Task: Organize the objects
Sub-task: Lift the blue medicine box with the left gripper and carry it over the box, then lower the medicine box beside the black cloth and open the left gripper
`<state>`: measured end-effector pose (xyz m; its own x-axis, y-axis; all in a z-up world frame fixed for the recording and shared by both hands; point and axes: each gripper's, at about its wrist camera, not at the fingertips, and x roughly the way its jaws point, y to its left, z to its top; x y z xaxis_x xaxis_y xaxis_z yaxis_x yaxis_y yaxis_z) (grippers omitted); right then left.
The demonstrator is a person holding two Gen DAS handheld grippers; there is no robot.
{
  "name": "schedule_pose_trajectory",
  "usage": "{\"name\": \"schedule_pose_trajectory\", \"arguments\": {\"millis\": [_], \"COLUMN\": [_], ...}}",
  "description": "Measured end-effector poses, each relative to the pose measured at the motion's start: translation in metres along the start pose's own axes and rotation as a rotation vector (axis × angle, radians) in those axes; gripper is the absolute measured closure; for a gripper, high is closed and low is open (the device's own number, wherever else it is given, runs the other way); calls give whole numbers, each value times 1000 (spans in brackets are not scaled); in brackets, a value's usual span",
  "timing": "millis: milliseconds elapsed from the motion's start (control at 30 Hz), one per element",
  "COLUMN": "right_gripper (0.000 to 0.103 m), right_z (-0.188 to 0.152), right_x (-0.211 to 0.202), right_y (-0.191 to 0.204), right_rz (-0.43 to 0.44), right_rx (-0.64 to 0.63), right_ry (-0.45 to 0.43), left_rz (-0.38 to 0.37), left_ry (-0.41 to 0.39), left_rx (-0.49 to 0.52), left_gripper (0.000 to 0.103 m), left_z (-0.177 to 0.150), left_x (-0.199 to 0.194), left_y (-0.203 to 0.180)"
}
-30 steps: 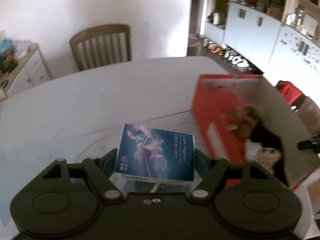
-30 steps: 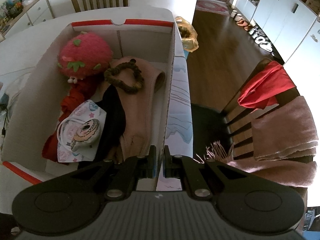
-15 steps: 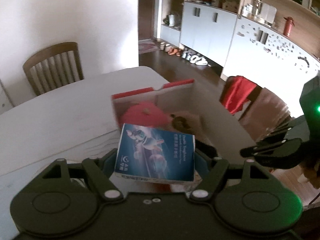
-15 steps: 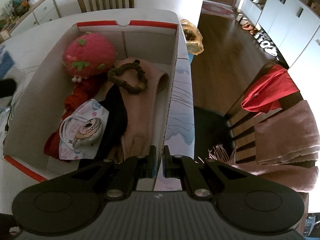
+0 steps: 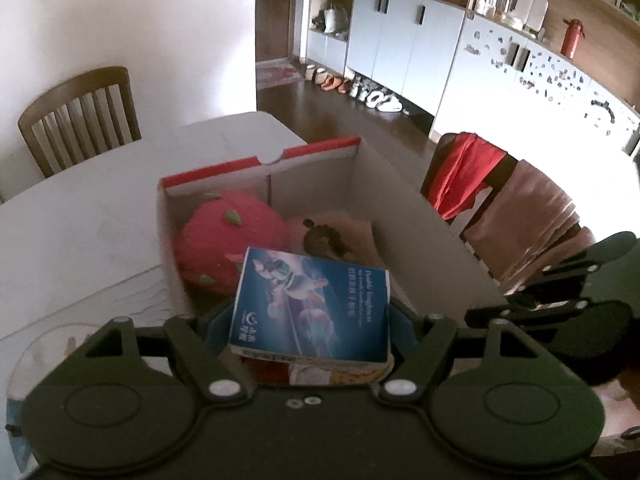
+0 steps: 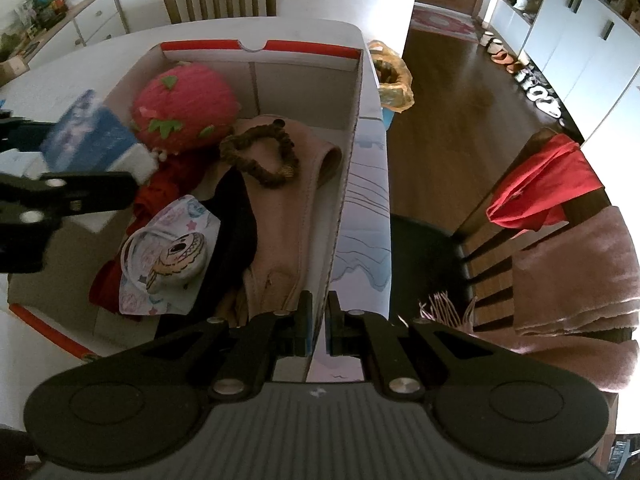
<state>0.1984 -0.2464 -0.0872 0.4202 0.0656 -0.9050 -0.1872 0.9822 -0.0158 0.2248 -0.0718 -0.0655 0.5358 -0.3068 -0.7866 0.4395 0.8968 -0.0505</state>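
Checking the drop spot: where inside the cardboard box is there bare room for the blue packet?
Bare floor shows only in the far corner of the cardboard box, behind the brown hair tie. Elsewhere it is crowded: strawberry plush, pink garment, patterned cloth.

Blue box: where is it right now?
The blue box is held in the left tongs, over the near left part of the cardboard box, beside the strawberry plush.

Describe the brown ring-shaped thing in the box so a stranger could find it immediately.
Start at the red-edged cardboard box on the white table. Inside, right of the strawberry plush, a brown scrunchie lies on pink fabric. It is the only dark, ruffled loop there.
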Motion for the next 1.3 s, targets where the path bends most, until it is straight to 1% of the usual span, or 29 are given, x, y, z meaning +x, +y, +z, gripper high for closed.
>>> {"name": "schedule_pose_trajectory", "arguments": {"millis": [267,433,667,933,1167,1233,1300], "right_gripper": [98,97,97,97,97,97,97], "right_z": [0,0,0,0,0,0,0], "right_x": [1,1,1,1,1,1,1], "right_y": [-4,-5,-7,-8,-8,-8,-7], "right_rz": [12,20,27,30,29,30,29], "right_rx": [-1,0,-3,-5,-5,-2,0], "right_ry": [-2,-3,-4,-5,-5,-5,-4], "left_rz": [2,-1,-9,-6,5,4,8], "left_ry": [73,122,165,176,162,152,139], "left_rx": [39,38,50,62,59,55,51], "left_gripper": [27,27,29,29,28,25,20], "left_z": [-1,-3,-6,-7,-8,-9,-9], "left_x": [33,51,65,69,65,61,57], "left_y": [-14,-16,-20,-23,-23,-21,-20]}}
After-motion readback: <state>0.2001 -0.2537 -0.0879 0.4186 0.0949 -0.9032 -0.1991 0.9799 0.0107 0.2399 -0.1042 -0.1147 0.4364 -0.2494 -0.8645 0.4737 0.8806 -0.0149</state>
